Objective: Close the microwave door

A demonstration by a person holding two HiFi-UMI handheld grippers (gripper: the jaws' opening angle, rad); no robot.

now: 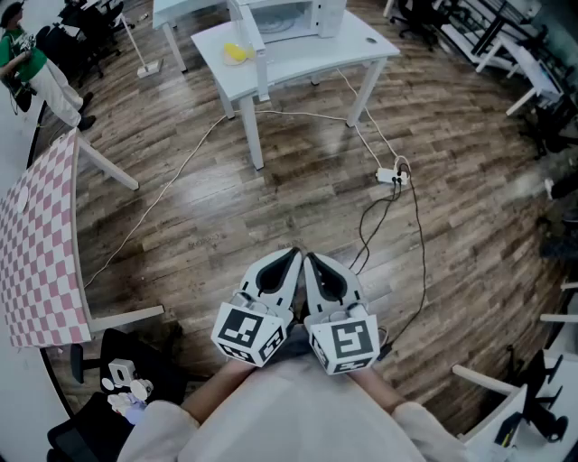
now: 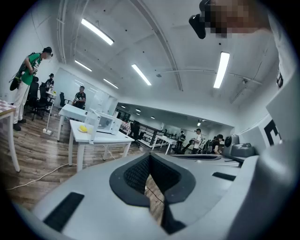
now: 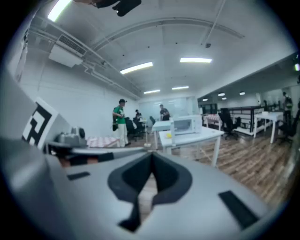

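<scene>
Two grippers side by side, well short of the microwave.
Left gripper and right gripper: jaws pressed together, empty. Microwave stands far ahead on the tabletop; its open door juts toward the jaws, slightly left, so the left gripper is probably nearer.

We are facing bare floor running clear to the tabletop under the microwave. A cable and power strip are lying across it on our right; a checkered table is crowding the left.
</scene>
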